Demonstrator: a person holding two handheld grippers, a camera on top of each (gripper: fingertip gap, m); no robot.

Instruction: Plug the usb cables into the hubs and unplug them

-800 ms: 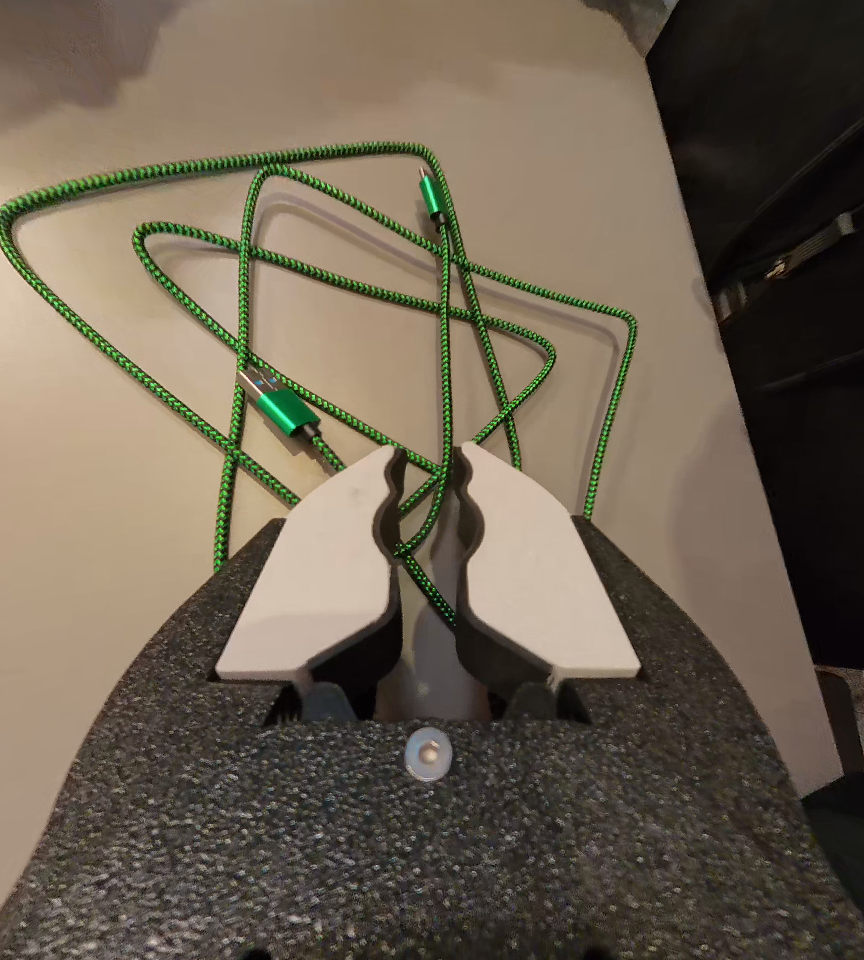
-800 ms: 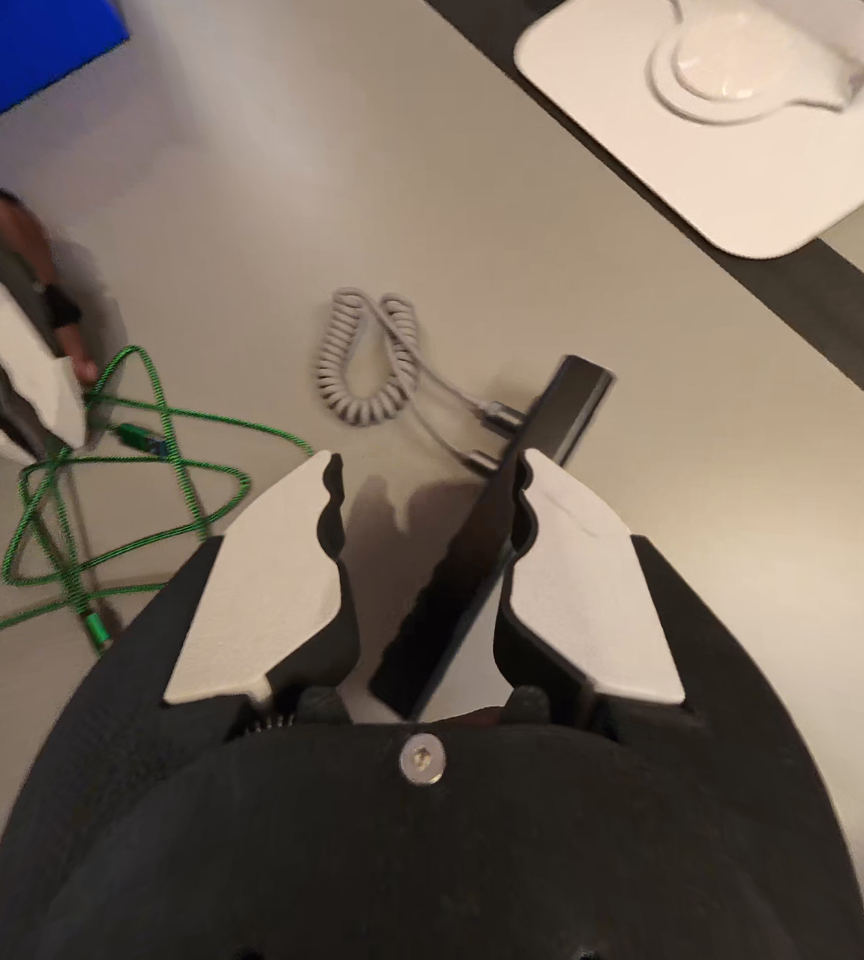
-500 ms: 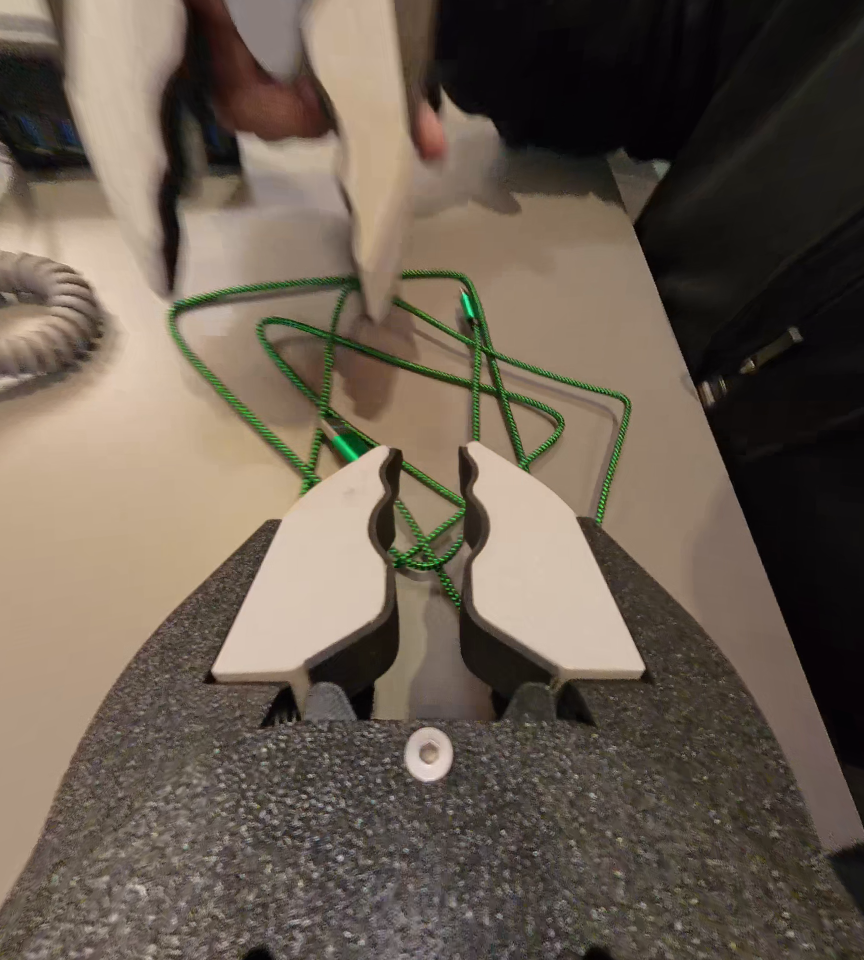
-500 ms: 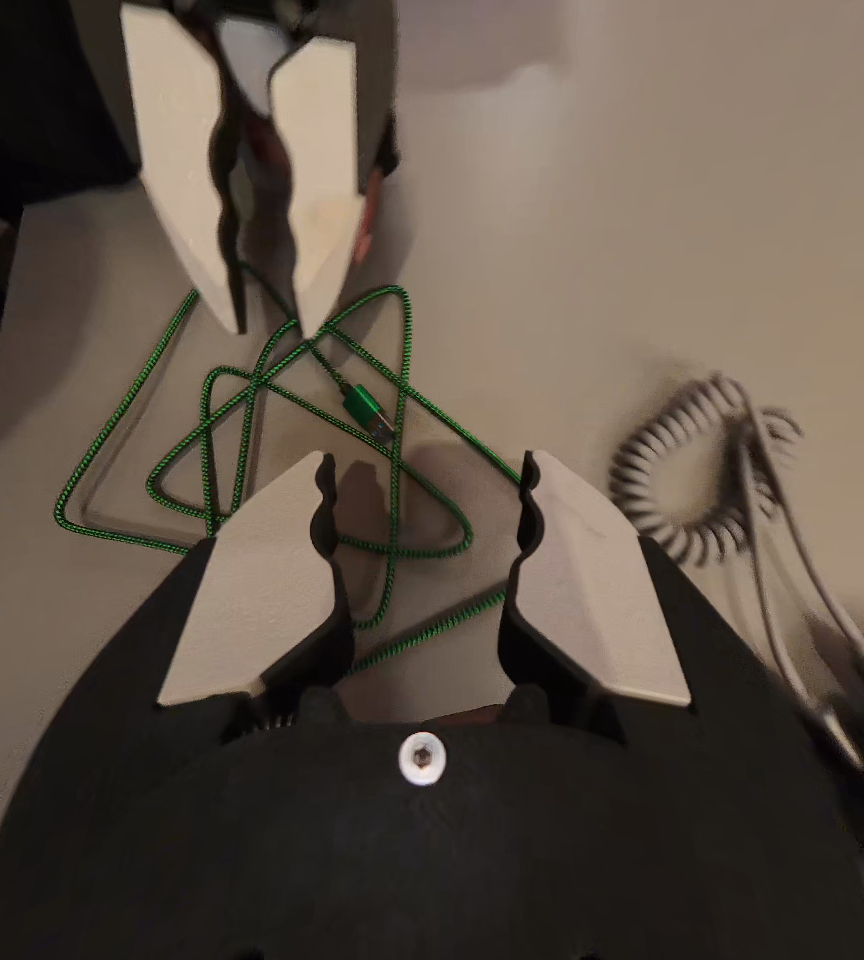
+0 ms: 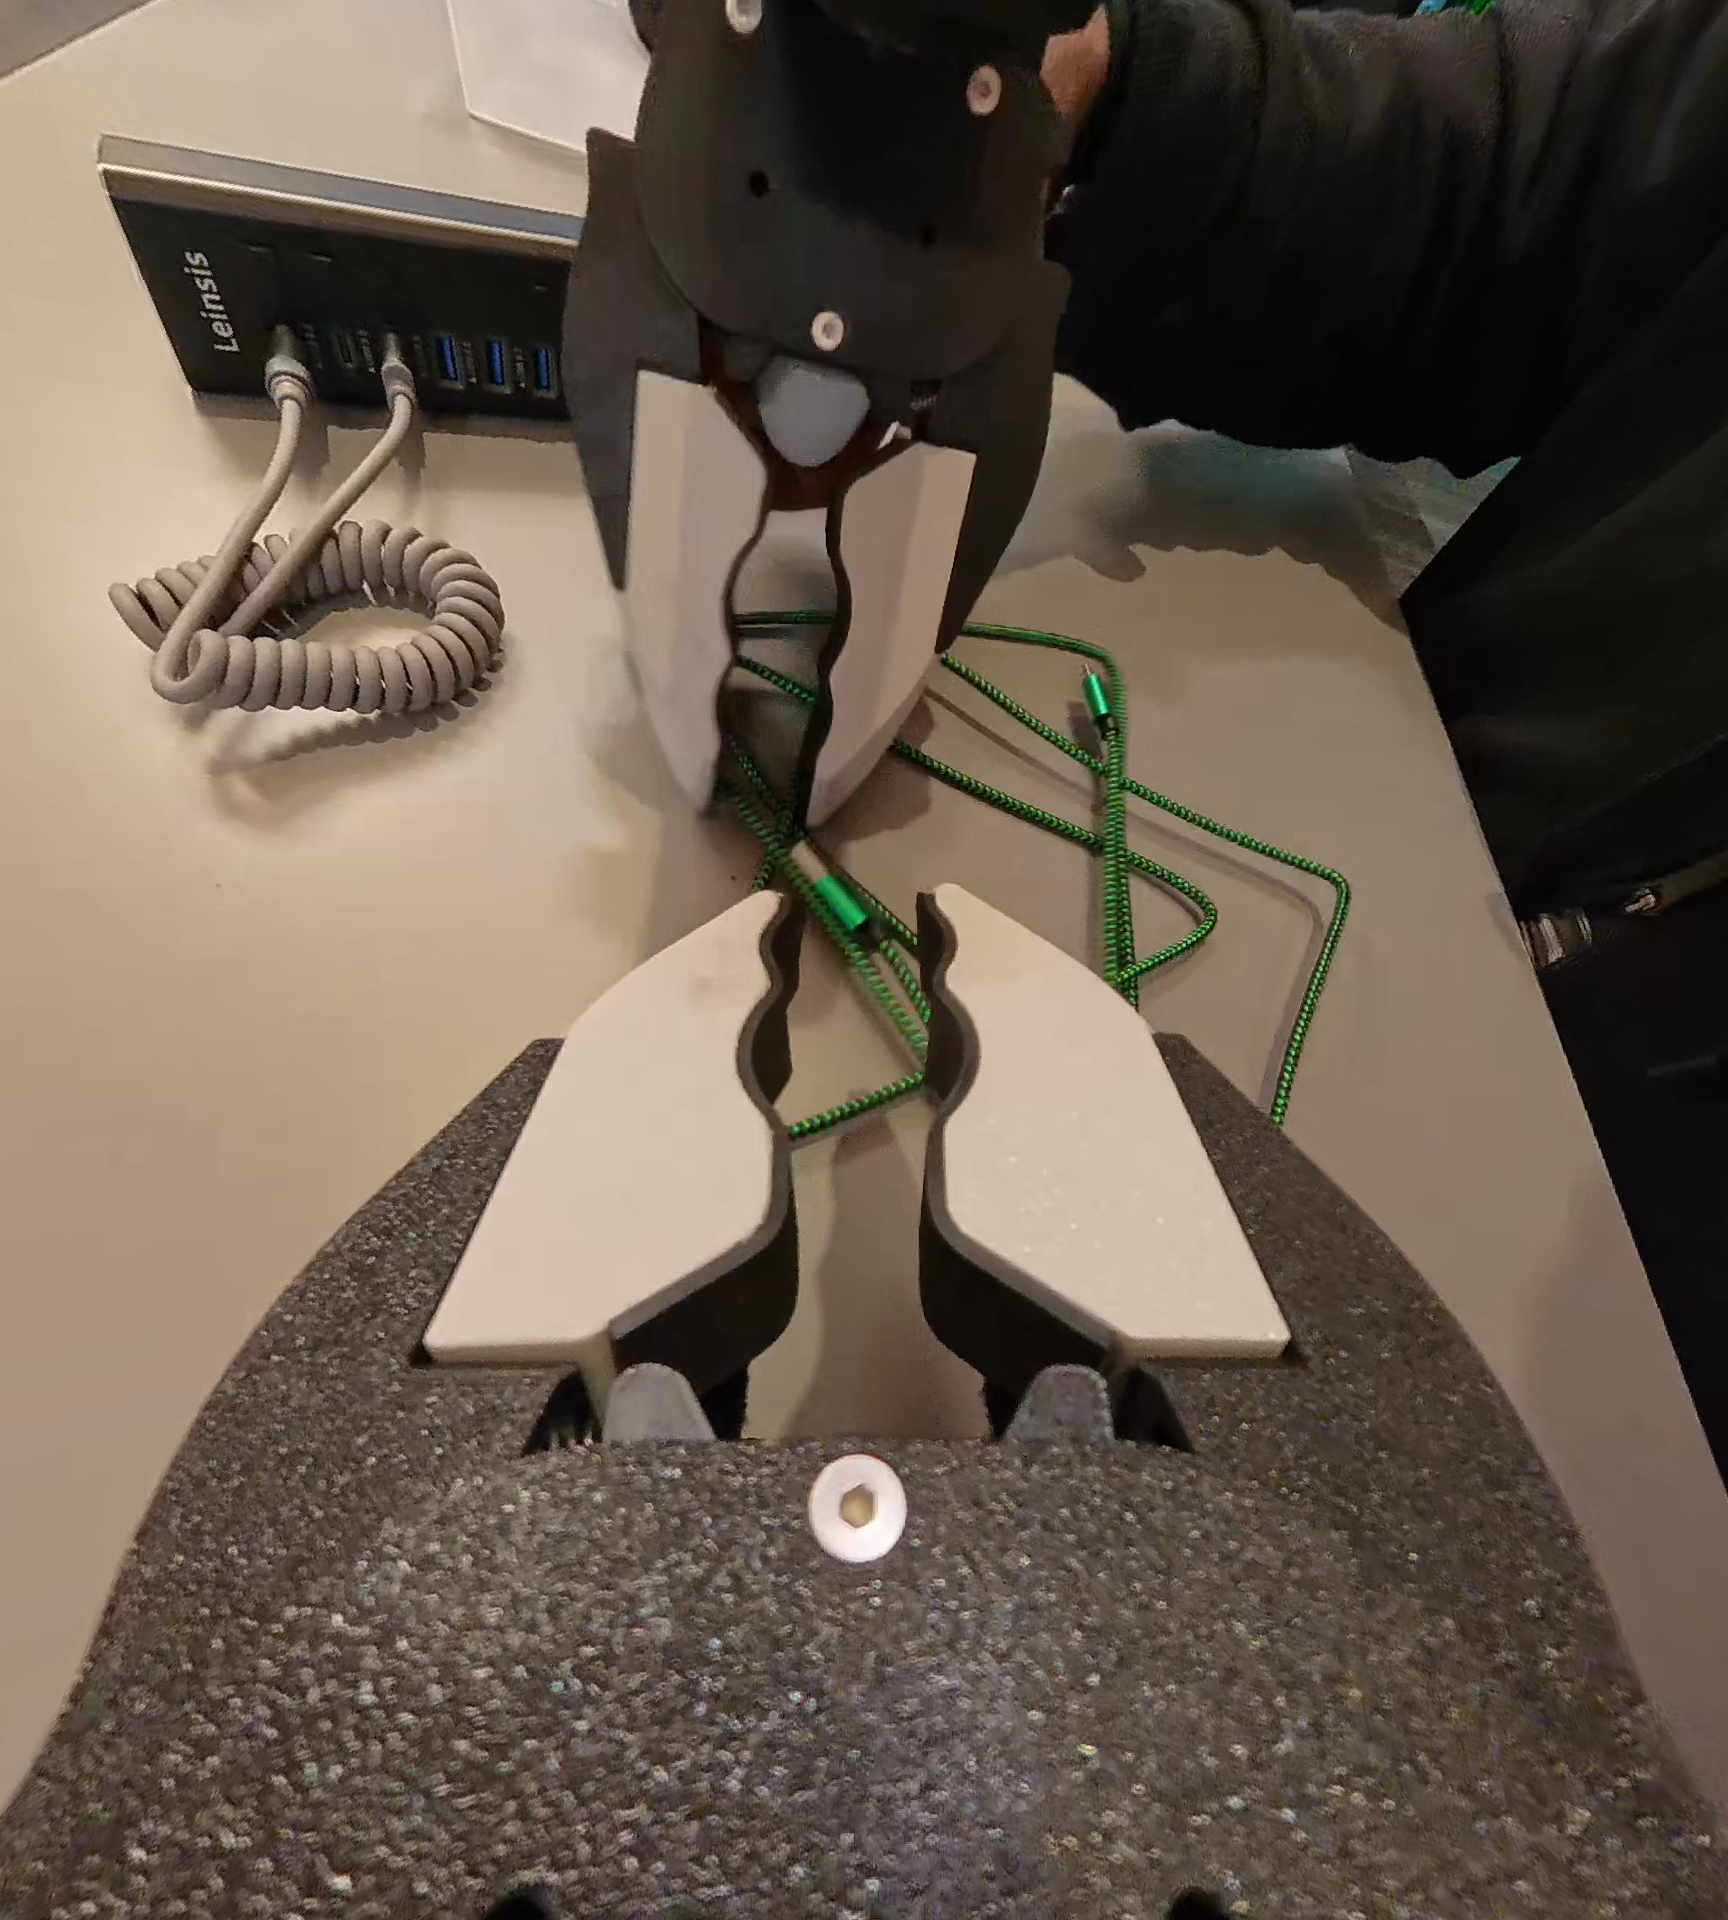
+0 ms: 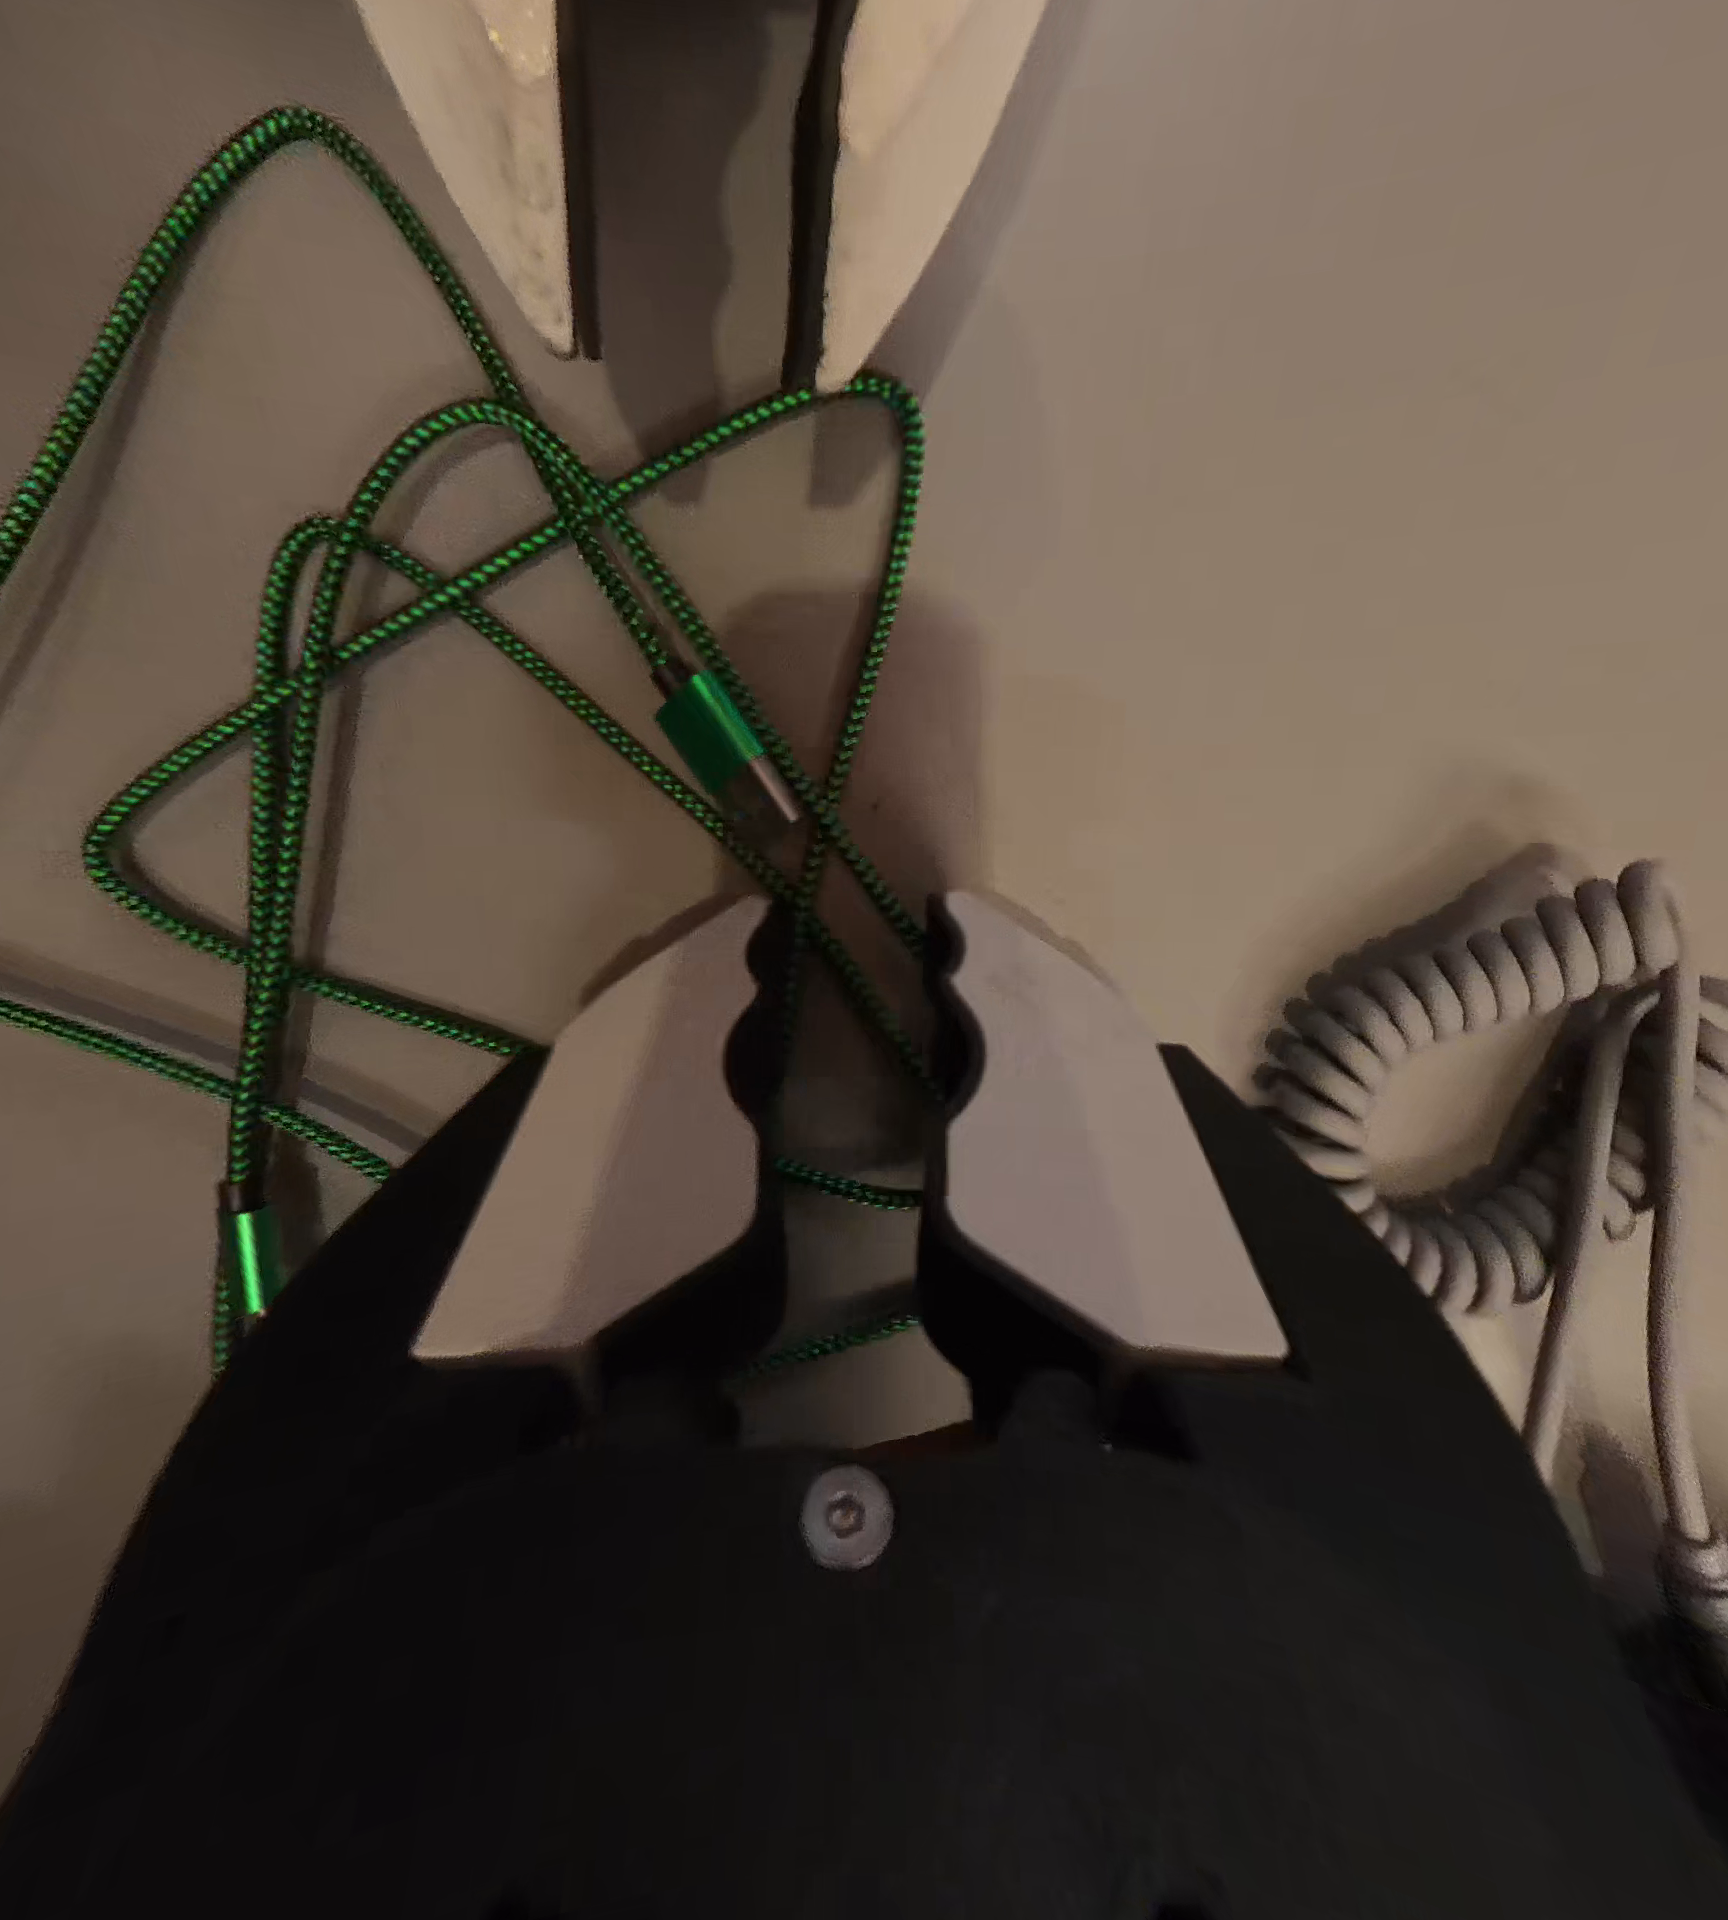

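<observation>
Green cable [image 5: 1114,831] loops between both grippers' fingers [image 5: 662,1122].

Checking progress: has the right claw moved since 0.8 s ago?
Yes. The right claw left the hub and now sits over the green cable.

1. On the table [image 5: 216,1039], the hub [image 5: 340,301] lies far left in the left wrist view; the coiled cable [image 5: 320,634] sits just before it, both ends plugged in.
2. The braided cable [image 5: 1109,831] sprawls right of the coil, near the table edge.
3. The grippers face each other over the tangle; its plug [image 5: 844,902] lies between the left gripper [image 5: 849,904] and right gripper [image 5: 761,805].
</observation>
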